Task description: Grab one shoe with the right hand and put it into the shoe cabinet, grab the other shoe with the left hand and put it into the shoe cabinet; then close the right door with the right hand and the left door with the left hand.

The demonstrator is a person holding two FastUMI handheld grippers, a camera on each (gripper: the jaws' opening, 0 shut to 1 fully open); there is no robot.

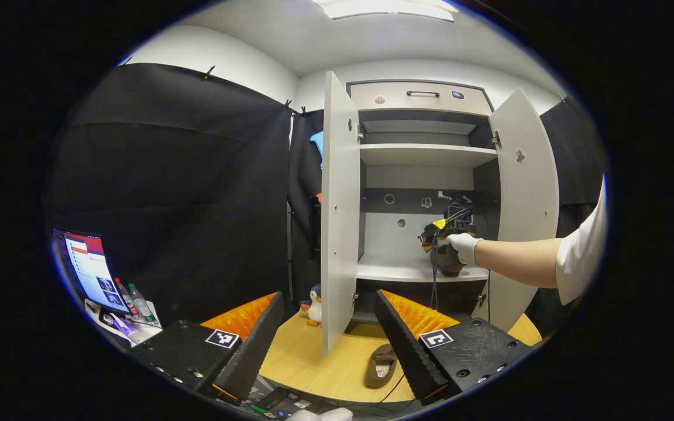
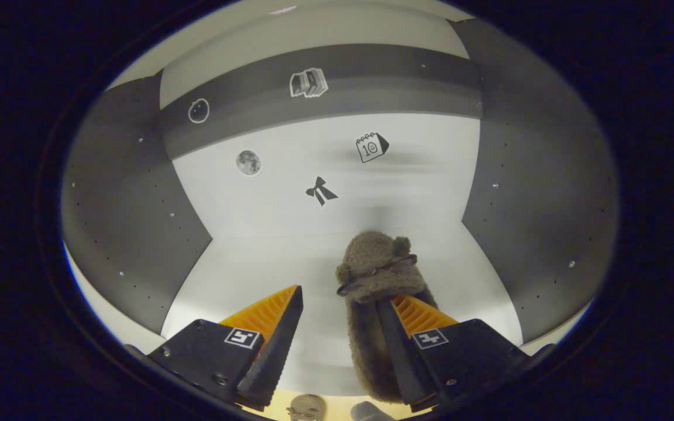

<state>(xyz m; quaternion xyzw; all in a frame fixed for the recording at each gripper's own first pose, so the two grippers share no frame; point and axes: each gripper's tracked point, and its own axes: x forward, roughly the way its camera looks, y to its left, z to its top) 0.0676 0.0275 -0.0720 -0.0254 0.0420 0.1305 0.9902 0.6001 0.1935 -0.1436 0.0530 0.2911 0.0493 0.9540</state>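
right gripper [image 2: 337, 327]: jaws spread wide inside the shoe cabinet [image 2: 325, 193], grasping nothing. fuzzy brown shoe [image 2: 375, 275] sits on the pale shelf [image 2: 255, 275] of the lower compartment, toe toward the back wall, its body running along the inner face of the right-hand finger [image 2: 398, 345]; touching that finger or just beside it, cannot tell. other finger well apart from it. back wall carries small stickers: bow [image 2: 320, 191], calendar [image 2: 371, 147], moon [image 2: 248, 162], books [image 2: 309, 82]. view slightly motion-blurred.

left gripper [image 1: 328, 333]: jaws spread wide, released, nothing between the fingers. held low over the wooden floor [image 1: 313, 362], facing the cabinet front. second shoe [image 1: 381, 365], a brown slipper, lies on the floor near the cabinet's front edge, just beside the right-hand finger [image 1: 407, 345] in the left gripper view, partly hidden behind it. both cabinet doors stand open: left door [image 1: 340, 210] swung out toward the camera, right door [image 1: 524, 193] angled outward. gloved hand [image 1: 463, 245] holds the right gripper [image 1: 445, 237] inside the lower compartment, above the shelf, bare forearm and white sleeve [image 1: 583, 251] reaching in from the right. penguin toy [image 1: 314, 304] on the floor by the left door's lower edge. monitor [image 1: 88, 266] and bottles [image 1: 132, 298] on a desk at far left.
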